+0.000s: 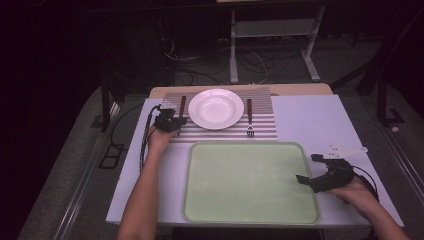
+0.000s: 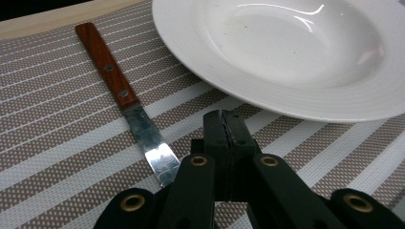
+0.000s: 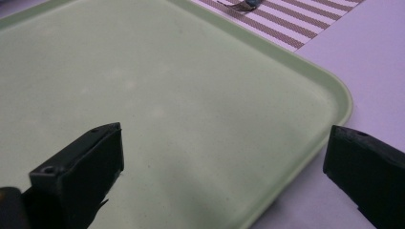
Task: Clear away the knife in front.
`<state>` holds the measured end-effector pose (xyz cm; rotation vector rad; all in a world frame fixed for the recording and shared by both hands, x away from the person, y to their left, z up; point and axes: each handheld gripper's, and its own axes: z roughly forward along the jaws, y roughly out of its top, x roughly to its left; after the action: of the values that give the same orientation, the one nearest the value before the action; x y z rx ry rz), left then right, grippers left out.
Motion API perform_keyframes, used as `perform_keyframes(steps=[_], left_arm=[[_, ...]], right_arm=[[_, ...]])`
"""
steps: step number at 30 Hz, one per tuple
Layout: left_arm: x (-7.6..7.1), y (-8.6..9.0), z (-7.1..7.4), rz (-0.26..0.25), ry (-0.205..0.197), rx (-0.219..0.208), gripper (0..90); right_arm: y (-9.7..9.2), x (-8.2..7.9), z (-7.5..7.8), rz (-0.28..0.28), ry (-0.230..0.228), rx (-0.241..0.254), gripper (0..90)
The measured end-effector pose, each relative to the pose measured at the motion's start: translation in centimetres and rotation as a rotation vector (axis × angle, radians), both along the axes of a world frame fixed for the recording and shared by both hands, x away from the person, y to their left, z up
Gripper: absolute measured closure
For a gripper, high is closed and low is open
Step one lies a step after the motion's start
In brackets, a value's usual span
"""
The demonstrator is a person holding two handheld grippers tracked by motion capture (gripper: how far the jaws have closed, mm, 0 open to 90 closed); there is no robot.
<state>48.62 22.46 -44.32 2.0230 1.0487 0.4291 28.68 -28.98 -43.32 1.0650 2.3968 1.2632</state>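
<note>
- On the striped placemat (image 1: 220, 131) at the far side of the counter (image 1: 310, 120), our left tool (image 1: 175, 122) sits low beside the knife (image 2: 125, 98), just left of the white plate (image 1: 216, 108).
- Seen along the left tool, its two black jaws are pressed flat together with nothing between them; the knife's blade tip passes under the left jaw's linkage, and we cannot tell whether they touch.
- That knife has a wooden handle with two rivets and a bare metal blade; it lies flat on the mat, handle pointing away from us, close to the plate's rim but apart from it.
- Right of the plate, a fork (image 1: 249, 120) with a matching wooden handle lies on the same mat, tines toward us.
- Nearer us, a pale green tray (image 1: 250, 215) rests on the counter with nothing on it.
- Our right tool (image 1: 306, 167) is at the tray's right edge, jaws spread wide and holding nothing; one jaw is over the tray's surface, the other beyond its rim over the counter.
</note>
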Motion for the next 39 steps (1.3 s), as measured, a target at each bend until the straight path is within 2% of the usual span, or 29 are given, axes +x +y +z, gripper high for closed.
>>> perform_keyframes(steps=[7,16,39], left_arm=[[0.2,0.4,-0.5,0.032,0.039,0.012,89.5],[0.3,0.3,-0.9,0.033,0.058,0.039,89.5],[0.1,1.8,-0.8,0.063,0.072,0.029,89.6]], right_arm=[[0.1,-0.1,0.0,0.004,0.000,-0.003,0.1],[0.0,-0.1,0.0,0.001,-0.003,-0.003,0.2],[-0.1,-0.2,0.0,0.003,0.000,-0.006,0.3]])
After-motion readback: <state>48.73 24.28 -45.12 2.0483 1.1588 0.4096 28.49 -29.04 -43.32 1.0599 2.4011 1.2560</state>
